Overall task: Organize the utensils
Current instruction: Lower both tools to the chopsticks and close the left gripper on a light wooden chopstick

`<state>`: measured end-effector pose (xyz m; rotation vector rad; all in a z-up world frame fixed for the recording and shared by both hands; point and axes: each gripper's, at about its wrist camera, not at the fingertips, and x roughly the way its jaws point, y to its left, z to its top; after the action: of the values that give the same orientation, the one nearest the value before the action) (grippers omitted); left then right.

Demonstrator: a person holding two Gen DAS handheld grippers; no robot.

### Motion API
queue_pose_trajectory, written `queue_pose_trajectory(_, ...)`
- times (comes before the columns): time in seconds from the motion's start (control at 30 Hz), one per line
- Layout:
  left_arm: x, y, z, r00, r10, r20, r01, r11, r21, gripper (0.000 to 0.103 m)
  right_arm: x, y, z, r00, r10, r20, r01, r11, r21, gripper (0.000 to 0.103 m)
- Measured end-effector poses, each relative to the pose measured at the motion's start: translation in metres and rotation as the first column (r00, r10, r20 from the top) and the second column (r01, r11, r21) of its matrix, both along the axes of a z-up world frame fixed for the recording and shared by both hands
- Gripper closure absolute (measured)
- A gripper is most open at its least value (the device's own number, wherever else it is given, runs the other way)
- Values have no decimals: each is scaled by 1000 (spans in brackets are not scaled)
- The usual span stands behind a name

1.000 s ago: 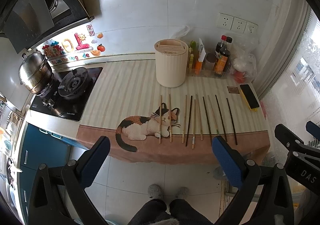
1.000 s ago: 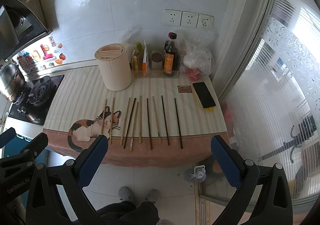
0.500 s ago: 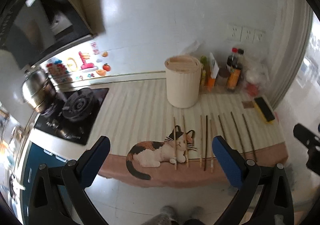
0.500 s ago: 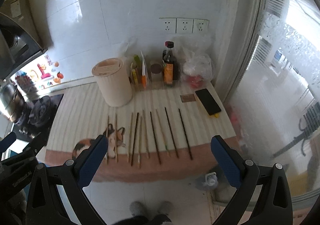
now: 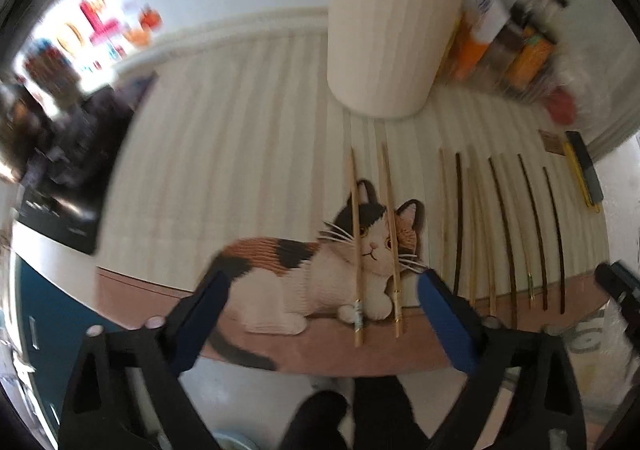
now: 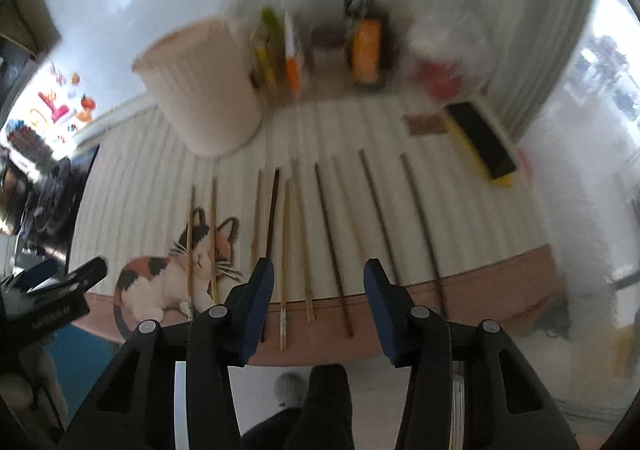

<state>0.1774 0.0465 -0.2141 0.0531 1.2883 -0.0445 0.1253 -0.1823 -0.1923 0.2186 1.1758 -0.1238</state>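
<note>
At the far left of your left wrist view sits the dark stove [image 5: 60, 165], blurred. Your left tool [image 5: 320, 294] hangs wide over the cat mat [image 5: 304, 274], its jaws just narrowed a little, two pale chopsticks [image 5: 356, 242] framed between them, untouched. The cream holder [image 5: 384, 37] stands upper centre on the bench [image 5: 224, 145], bottles [image 6: 364, 45] and a phone [image 6: 480, 137] to its right. Your right tool [image 6: 318, 290] has just been closing to a middling gap over the chopstick row [image 6: 328, 234], gripping nothing.
</note>
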Motion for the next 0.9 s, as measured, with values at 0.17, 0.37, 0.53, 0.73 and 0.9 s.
queue_pose_trajectory(0.17,39,-14,-56,987,55,-149,-64,996,-59,31,45,-2,-62,993,57,-101,-50,996,74,77)
queue_pose_trajectory(0.37,74,-32,-99,973,67,-221,-66,998,11,49,90,-15,-106,982,76,-173,-53,990,133,80)
queue_pose_trajectory(0.53,82,-33,-119,966,94,-242,-78,994,75,53,123,-28,-143,961,86,-262,-30,977,211,79)
queue_pose_trajectory(0.73,78,-32,-119,964,82,-253,-77,997,30,98,147,-16,-172,928,157,-339,-72,966,250,78)
queue_pose_trajectory(0.9,80,-32,-121,965,62,-254,-53,998,43,98,160,2,-181,913,187,-363,-113,970,217,74)
